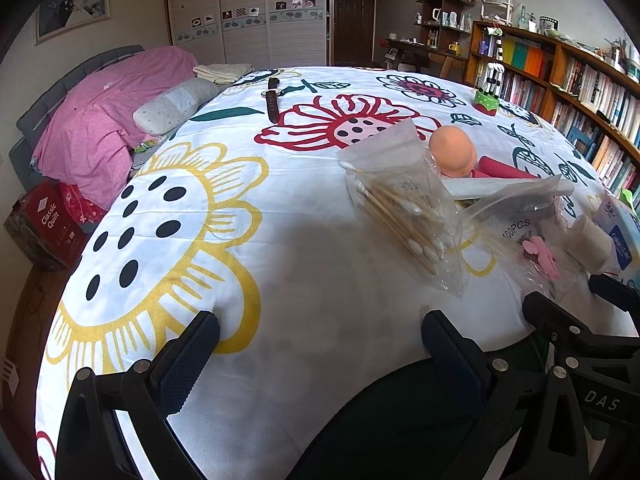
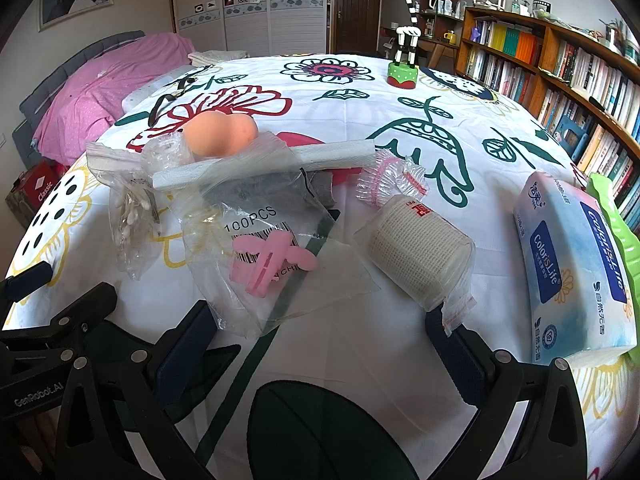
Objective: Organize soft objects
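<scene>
While both claws, left claw (image 1: 320,354) and right claw (image 2: 320,344), are hovering wide apart and empty, the sponge (image 2: 220,134), bandage roll (image 2: 420,252) and tissue pack (image 2: 576,268) are lying scattered on the tabletop (image 2: 360,360), awaiting sorting.

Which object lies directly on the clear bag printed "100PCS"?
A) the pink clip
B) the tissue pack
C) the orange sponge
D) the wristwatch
A: in the right wrist view the pink clip rests on top of the clear bag, just below its printed label.
</scene>
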`<state>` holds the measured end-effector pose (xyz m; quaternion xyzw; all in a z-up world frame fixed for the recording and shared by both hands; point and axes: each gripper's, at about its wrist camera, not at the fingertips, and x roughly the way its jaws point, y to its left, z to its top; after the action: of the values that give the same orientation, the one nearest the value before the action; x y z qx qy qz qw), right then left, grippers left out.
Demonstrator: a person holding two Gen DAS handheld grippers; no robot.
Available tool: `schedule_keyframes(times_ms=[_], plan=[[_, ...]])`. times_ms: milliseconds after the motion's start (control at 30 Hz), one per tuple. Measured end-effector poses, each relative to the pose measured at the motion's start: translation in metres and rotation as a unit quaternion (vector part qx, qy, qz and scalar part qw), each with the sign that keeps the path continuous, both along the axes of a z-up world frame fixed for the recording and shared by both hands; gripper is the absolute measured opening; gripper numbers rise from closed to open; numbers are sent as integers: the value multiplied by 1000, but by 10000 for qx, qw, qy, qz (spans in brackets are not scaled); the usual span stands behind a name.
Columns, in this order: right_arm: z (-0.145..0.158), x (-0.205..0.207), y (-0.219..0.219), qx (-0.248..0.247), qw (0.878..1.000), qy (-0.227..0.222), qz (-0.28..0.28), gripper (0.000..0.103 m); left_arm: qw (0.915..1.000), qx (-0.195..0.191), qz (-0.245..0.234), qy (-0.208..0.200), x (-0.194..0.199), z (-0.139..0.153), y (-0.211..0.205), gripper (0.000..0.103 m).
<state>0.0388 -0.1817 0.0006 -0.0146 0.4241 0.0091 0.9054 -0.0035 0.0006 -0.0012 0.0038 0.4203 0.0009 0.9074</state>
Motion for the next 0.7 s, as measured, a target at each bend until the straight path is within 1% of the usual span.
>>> schedule_keyframes(times_ms=[700], plan=[[0,0,0,4,10000,-1,-8,103,10000,-21,-27,9,-2,1,1,103]])
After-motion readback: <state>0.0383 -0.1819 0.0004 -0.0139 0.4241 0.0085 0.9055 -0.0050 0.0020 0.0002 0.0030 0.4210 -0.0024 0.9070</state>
